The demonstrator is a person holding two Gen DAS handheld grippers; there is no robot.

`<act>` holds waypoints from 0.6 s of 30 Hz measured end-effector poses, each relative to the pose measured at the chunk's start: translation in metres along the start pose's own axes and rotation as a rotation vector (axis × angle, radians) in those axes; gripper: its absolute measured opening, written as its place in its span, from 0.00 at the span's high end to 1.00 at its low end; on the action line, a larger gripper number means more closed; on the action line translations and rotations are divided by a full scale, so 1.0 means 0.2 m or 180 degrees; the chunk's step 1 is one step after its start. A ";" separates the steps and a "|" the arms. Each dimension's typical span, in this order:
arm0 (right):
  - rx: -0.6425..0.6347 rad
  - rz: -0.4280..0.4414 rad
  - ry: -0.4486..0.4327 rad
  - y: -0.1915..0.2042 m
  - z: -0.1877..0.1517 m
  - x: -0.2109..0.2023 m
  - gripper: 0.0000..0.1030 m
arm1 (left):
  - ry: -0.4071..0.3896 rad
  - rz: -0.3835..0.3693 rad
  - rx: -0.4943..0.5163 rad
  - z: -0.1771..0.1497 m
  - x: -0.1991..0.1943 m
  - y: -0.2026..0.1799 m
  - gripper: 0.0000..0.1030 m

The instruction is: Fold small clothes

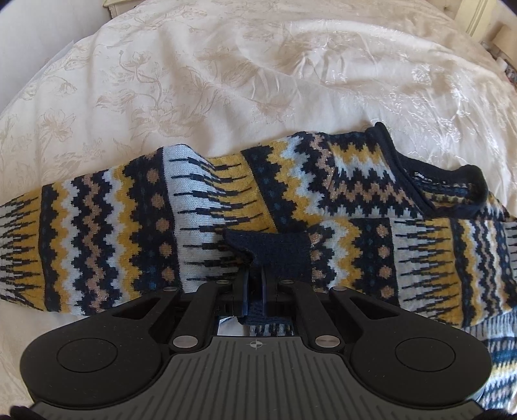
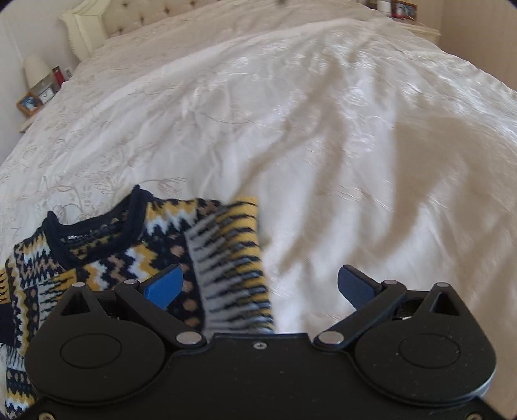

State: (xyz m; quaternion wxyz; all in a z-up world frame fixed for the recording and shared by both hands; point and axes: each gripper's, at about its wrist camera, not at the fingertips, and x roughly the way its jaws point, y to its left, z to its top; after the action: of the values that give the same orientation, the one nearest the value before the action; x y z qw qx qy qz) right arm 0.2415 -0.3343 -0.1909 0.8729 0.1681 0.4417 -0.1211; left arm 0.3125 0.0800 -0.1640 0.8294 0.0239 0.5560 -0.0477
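A knitted sweater (image 1: 113, 219) patterned in navy, mustard, white and tan lies across the cream bedspread (image 1: 226, 80), with its navy neckline (image 1: 446, 181) at the right. My left gripper (image 1: 255, 278) is shut on the sleeve's navy cuff (image 1: 268, 245), which rests over the sweater's body. In the right wrist view the sweater (image 2: 106, 258) lies at the lower left, a striped sleeve (image 2: 229, 265) folded over it. My right gripper (image 2: 260, 286) hangs above the sleeve's edge, open, with its blue pads (image 2: 164, 286) wide apart and nothing between them.
The wrinkled bedspread (image 2: 355, 145) stretches far ahead and to the right. A nightstand (image 2: 38, 93) with a lamp, a clock and picture frames stands at the far left beside a tufted headboard (image 2: 145, 13). More small items (image 2: 404, 9) stand at the far right.
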 end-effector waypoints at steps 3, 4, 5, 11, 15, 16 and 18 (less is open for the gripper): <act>-0.0196 0.0045 0.0049 0.08 0.02 0.09 0.01 | -0.0010 0.0009 0.0043 0.00 0.00 -0.01 0.93; -0.0258 0.0024 0.0079 0.08 0.02 0.12 0.01 | -0.0011 0.0014 0.0067 0.00 0.00 -0.01 0.92; -0.0331 -0.0062 0.0119 0.07 0.02 0.14 0.01 | -0.0012 0.0015 0.0088 -0.01 0.00 -0.01 0.92; -0.0214 -0.0467 0.0378 -0.19 -0.03 0.27 0.01 | -0.0042 0.0018 0.0155 -0.02 0.01 0.00 0.88; -0.0392 -0.0494 0.0356 -0.17 -0.04 0.25 0.02 | -0.0067 0.0003 0.0159 -0.03 0.00 0.02 0.87; -0.0384 -0.0500 0.0358 -0.17 -0.04 0.26 0.02 | -0.0075 0.0007 0.0155 -0.04 0.00 0.02 0.86; -0.0265 -0.0470 0.0366 -0.18 -0.04 0.26 0.01 | -0.0074 0.0064 0.0163 -0.05 -0.01 0.03 0.81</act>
State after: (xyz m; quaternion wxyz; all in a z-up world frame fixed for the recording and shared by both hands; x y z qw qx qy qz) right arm 0.2528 -0.3680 -0.2432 0.8411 0.1052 0.5068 -0.1568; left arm 0.3035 0.0867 -0.1665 0.8354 0.0502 0.5447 -0.0538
